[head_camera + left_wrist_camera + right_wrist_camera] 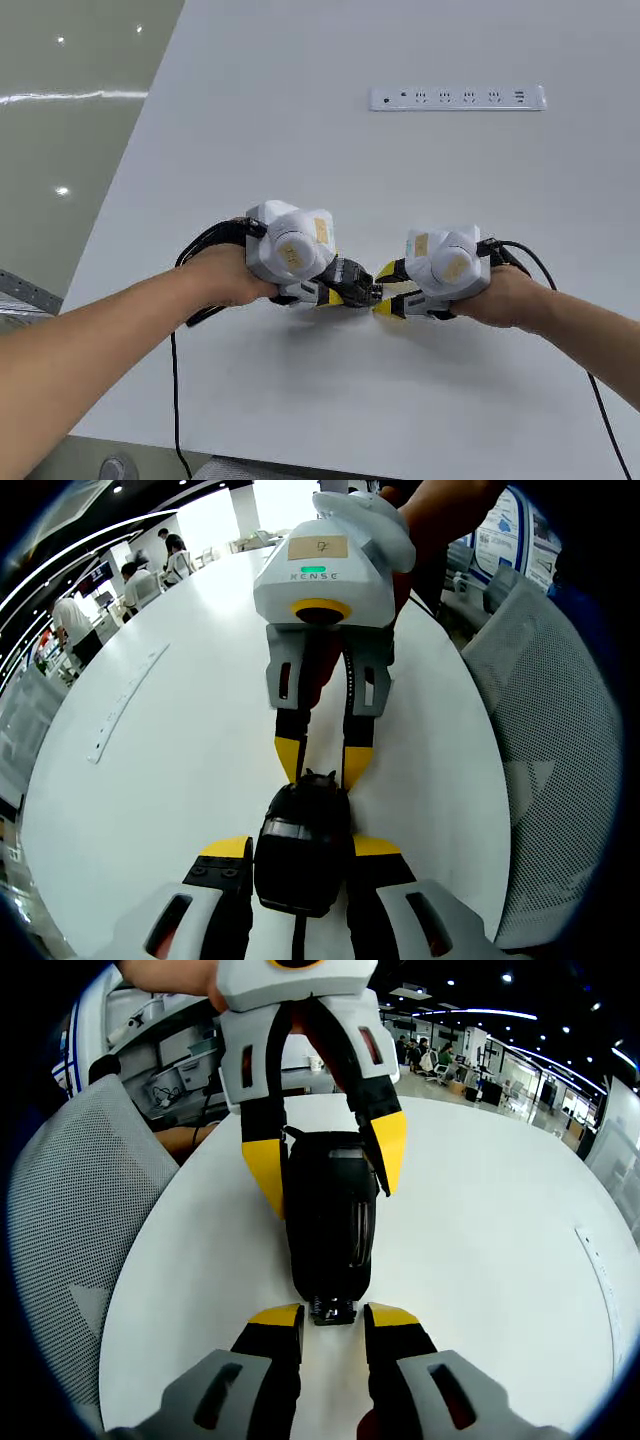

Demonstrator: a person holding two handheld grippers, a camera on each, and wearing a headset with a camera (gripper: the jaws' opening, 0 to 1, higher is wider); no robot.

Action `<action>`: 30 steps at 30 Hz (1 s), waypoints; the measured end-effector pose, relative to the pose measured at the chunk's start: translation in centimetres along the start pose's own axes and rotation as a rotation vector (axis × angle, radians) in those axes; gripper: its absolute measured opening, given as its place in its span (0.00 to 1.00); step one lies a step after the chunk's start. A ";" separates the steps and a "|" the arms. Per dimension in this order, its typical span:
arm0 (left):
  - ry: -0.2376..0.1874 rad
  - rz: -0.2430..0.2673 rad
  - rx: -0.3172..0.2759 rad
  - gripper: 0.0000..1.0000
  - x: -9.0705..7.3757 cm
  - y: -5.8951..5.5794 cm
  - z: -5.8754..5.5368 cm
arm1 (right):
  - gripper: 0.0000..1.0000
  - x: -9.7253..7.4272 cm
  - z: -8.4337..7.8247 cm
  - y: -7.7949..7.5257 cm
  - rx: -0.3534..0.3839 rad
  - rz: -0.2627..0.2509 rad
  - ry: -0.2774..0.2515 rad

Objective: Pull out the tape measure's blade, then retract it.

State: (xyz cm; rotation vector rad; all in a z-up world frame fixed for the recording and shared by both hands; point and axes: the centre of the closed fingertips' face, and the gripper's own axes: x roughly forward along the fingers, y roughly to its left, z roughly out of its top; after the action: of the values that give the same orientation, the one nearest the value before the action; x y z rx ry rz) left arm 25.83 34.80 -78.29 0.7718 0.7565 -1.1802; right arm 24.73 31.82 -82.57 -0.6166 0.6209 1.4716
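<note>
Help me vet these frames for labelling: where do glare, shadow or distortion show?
Head view: light streaks glare off the glossy grey floor; faint shadows on the white table. Left gripper view: fisheye bows the table edge, far background blown out, black tape measure sharp. Right gripper view: same bowing, dim background.

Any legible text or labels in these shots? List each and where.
"KENSE", first letter unsure: white housing of the right gripper, left gripper view.
Tan sticker above it: scribble, too blurred.
Power strip: markings too small.
Tape measure: none readable.
</note>
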 end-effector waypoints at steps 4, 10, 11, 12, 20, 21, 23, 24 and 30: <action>0.006 -0.008 0.013 0.32 0.0 -0.1 0.0 | 0.18 0.0 -0.1 -0.1 0.000 -0.003 -0.001; 0.013 -0.015 0.022 0.32 0.1 -0.1 0.1 | 0.14 0.0 0.1 0.1 -0.005 0.005 -0.007; 0.014 -0.017 0.022 0.32 0.1 -0.1 0.1 | 0.14 0.0 0.1 0.0 -0.002 0.003 -0.008; 0.015 -0.019 0.023 0.31 0.1 -0.1 0.1 | 0.14 0.0 0.1 0.1 0.000 0.004 -0.008; 0.020 -0.030 0.039 0.30 0.2 -0.1 0.1 | 0.13 0.0 0.1 0.1 -0.010 0.005 -0.005; 0.020 -0.029 0.038 0.30 0.2 -0.1 0.1 | 0.12 0.0 0.1 0.1 -0.009 0.003 -0.003; 0.021 -0.029 0.040 0.30 0.1 -0.1 0.1 | 0.12 -0.1 0.0 0.1 -0.010 -0.002 -0.003; 0.021 -0.030 0.040 0.29 0.1 -0.1 0.1 | 0.12 -0.1 0.0 0.1 -0.011 -0.003 -0.002; 0.024 -0.031 0.039 0.29 0.2 -0.1 0.1 | 0.11 -0.1 -0.1 0.0 -0.008 -0.009 -0.006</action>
State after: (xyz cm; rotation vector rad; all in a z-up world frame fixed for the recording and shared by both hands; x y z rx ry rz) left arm 25.78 34.61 -78.37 0.8103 0.7694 -1.2192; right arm 24.69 31.67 -82.59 -0.6207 0.6068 1.4674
